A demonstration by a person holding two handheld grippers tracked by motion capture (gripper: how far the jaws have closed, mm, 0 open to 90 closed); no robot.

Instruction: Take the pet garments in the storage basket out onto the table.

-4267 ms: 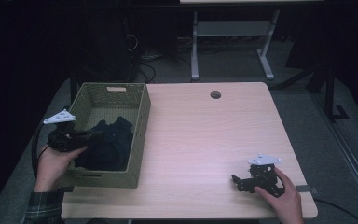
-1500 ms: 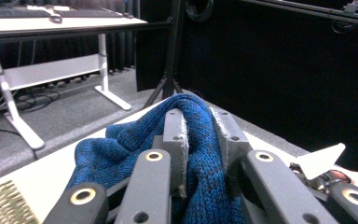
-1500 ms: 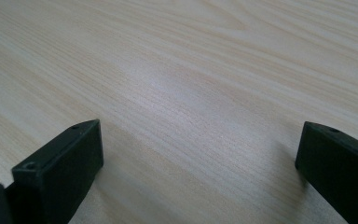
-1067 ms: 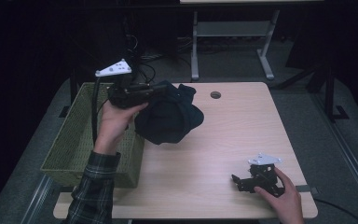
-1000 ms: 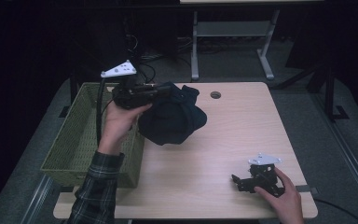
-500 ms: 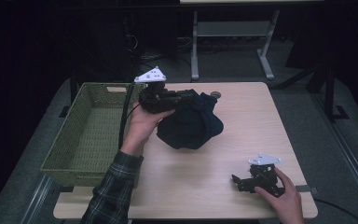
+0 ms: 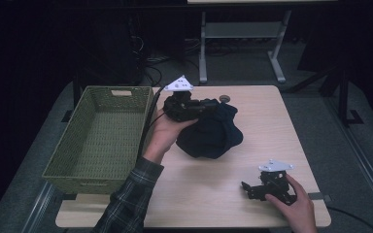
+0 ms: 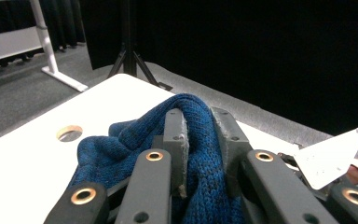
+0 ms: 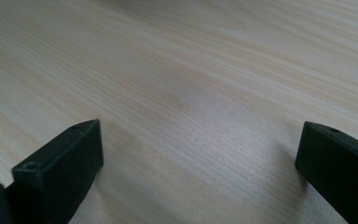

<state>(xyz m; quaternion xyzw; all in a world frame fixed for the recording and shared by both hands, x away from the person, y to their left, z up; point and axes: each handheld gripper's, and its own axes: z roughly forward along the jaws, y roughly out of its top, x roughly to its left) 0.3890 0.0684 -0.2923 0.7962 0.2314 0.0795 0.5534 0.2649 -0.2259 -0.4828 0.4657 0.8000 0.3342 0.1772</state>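
A dark blue knitted garment (image 7: pixel 211 133) hangs bunched over the middle of the wooden table (image 7: pixel 272 121), its lower part resting on the top. My left gripper (image 7: pixel 212 106) is shut on a fold of this garment (image 8: pixel 186 140) at its upper edge, just right of the green woven basket (image 7: pixel 99 138). The left gripper (image 8: pixel 200 126) pinches the knit between its jaws. Down near the table's front right, my right gripper (image 7: pixel 246 188) lies low on the wood, held by a hand. Its jaws (image 9: pixel 200 158) stand wide apart with bare table between them.
The basket looks hollow, with no contents seen inside. A round cable hole (image 7: pixel 225 98) sits at the table's far edge behind the garment. A white desk frame (image 7: pixel 243 43) and cables (image 7: pixel 170 48) lie on the grey floor beyond.
My left gripper lifted the blue garment out of the basket and carried it rightward over the table, then lowered it. The right gripper stayed in place.
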